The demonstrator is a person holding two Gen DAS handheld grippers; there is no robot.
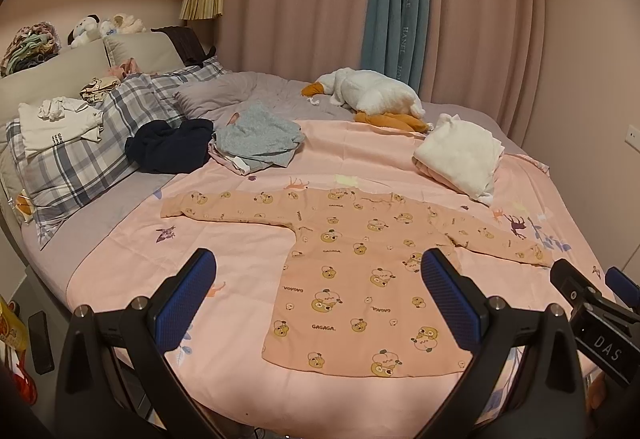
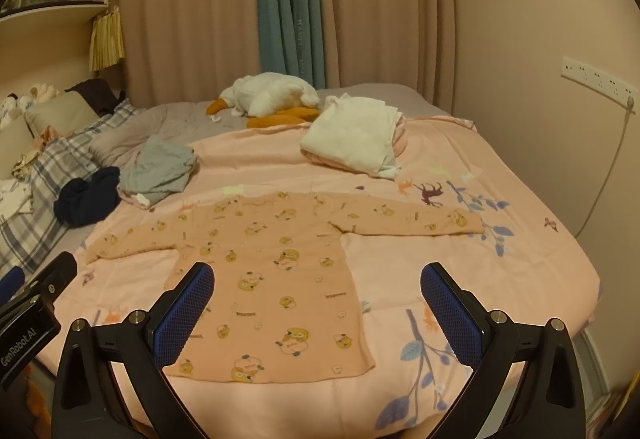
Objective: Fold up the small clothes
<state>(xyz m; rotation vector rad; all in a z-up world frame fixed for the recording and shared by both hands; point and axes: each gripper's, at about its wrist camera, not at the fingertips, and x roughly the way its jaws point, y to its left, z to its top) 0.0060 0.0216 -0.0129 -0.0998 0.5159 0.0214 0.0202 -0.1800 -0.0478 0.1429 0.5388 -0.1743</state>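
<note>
A small pink long-sleeved top [image 1: 352,279] with a yellow cartoon print lies flat on the pink bedspread [image 1: 248,295], both sleeves spread out sideways. My left gripper [image 1: 320,299] hovers open above its lower left part, fingers apart and empty. In the right wrist view the same top [image 2: 280,279] lies spread ahead, and my right gripper [image 2: 318,303] stands open over its hem, holding nothing. The right gripper's body [image 1: 592,311] shows at the right edge of the left view; the left gripper's body [image 2: 36,303] shows at the left edge of the right view.
Behind the top lie a crumpled grey garment [image 1: 260,139], a dark navy garment [image 1: 168,145] and a folded white pile [image 1: 460,155]. A plush goose [image 1: 368,97] rests near the curtains. Plaid pillows [image 1: 92,159] with folded clothes sit left. A wall stands close on the right [image 2: 560,159].
</note>
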